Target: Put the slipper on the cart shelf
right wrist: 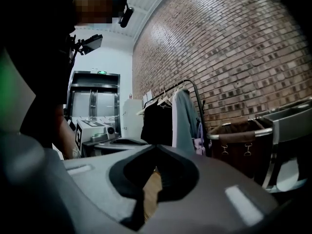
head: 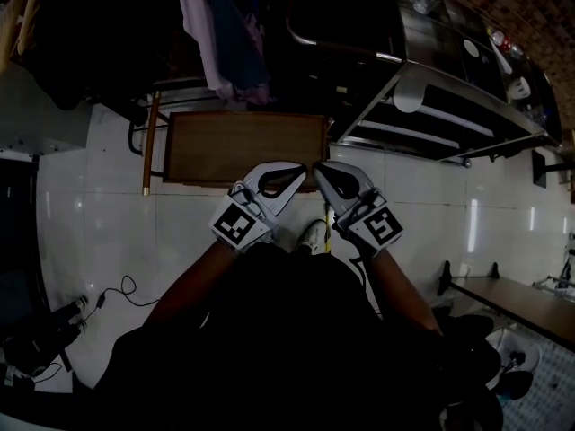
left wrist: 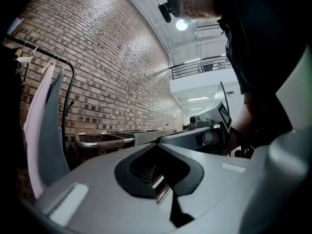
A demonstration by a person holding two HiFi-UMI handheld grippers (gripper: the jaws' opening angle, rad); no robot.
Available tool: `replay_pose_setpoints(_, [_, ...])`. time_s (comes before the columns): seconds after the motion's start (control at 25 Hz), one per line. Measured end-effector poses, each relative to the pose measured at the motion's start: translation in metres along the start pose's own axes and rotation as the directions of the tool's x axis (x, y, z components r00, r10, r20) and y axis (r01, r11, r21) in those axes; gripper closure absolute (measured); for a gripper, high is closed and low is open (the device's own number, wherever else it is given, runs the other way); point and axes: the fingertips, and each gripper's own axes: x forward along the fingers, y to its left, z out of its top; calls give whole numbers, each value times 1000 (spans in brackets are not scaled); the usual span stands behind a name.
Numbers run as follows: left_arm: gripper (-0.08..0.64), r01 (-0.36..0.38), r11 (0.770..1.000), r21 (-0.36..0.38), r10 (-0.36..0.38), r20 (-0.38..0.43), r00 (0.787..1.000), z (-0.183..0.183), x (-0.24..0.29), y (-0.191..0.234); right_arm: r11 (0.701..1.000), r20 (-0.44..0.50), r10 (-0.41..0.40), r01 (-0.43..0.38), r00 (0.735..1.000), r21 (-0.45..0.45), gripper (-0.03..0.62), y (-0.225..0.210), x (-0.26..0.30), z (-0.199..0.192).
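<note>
I hold both grippers close together in front of my body, tips pointing at a low wooden table (head: 243, 146). The jaws of the left gripper (head: 304, 168) (left wrist: 158, 143) meet at the tips with nothing between them. The right gripper (head: 317, 168) (right wrist: 156, 146) is shut and empty too. The metal cart (head: 431, 106) with its shelves stands at the upper right. On the floor between my forearms lies a pale shoe-like shape (head: 314, 235); I cannot tell whether it is the slipper. No slipper shows in either gripper view.
Clothes (head: 225, 34) hang on a rack behind the wooden table. A brown fabric hamper (right wrist: 239, 147) stands by the brick wall. A cable (head: 117, 293) lies on the white tile floor at left. Another tabletop (head: 517, 302) sits at the lower right.
</note>
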Motion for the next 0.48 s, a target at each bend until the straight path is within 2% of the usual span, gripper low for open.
replay_pose_setpoints(0.48, [557, 16, 1000, 0, -16, 2, 1000, 1, -7, 0, 999, -17, -8, 8, 1000, -33, 592, 9, 2, -2])
